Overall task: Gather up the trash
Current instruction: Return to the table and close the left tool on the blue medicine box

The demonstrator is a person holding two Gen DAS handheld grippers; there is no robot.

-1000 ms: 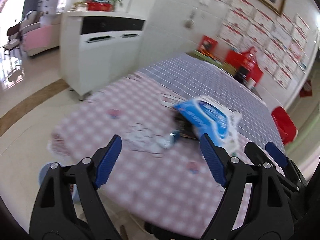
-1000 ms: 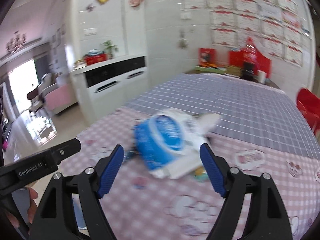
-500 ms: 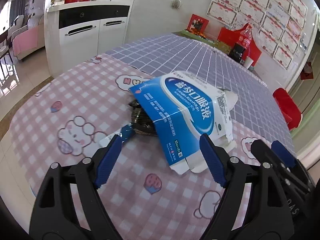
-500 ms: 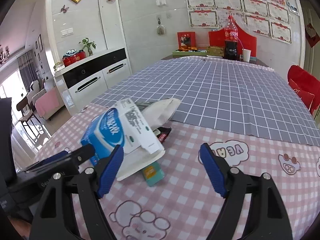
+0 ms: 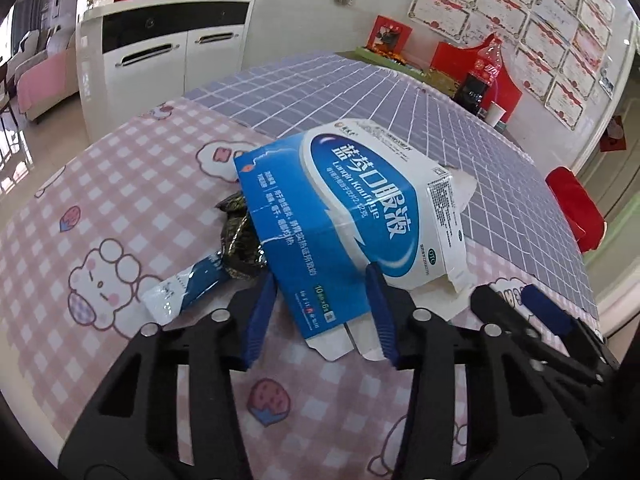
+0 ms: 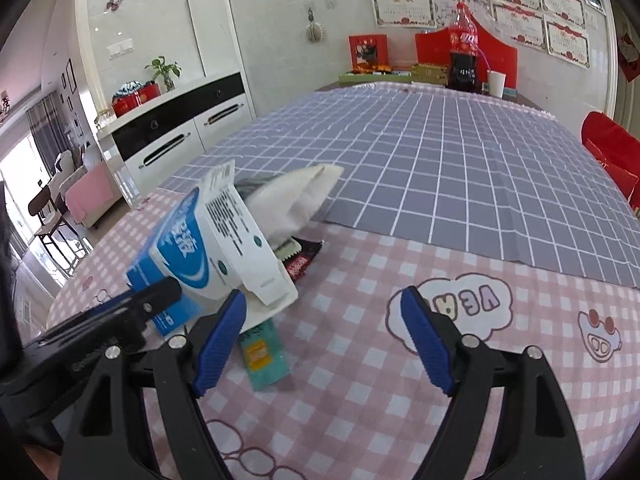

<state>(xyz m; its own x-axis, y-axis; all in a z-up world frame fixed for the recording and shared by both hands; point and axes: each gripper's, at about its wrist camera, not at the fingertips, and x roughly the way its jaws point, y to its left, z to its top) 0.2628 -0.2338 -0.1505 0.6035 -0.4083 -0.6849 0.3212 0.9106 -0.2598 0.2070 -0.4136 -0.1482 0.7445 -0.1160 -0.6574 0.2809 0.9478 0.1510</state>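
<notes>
A flattened blue-and-white medicine box (image 5: 352, 216) lies tilted on a pile of trash on the pink checked tablecloth. My left gripper (image 5: 322, 300) has its jaws narrowed around the box's near end; contact is unclear. Under the box lie a dark crumpled wrapper (image 5: 238, 240) and a blue-and-white sachet (image 5: 188, 288). In the right wrist view the box (image 6: 208, 248) stands at left, with a white tissue (image 6: 300, 196), a dark snack wrapper (image 6: 300, 264) and a teal packet (image 6: 262, 354) beside it. My right gripper (image 6: 320, 340) is open and empty over the cloth.
A grey-blue checked cloth (image 6: 460, 168) covers the far half of the table. A cola bottle (image 6: 462, 56) and a white cup (image 6: 496, 84) stand at the far end. A white sideboard (image 5: 160, 52) stands left of the table, a red chair (image 5: 576, 208) right.
My left gripper has moved in to the box and its jaws have closed partway around the near end. My right gripper has come closer to the pile and stays open.
</notes>
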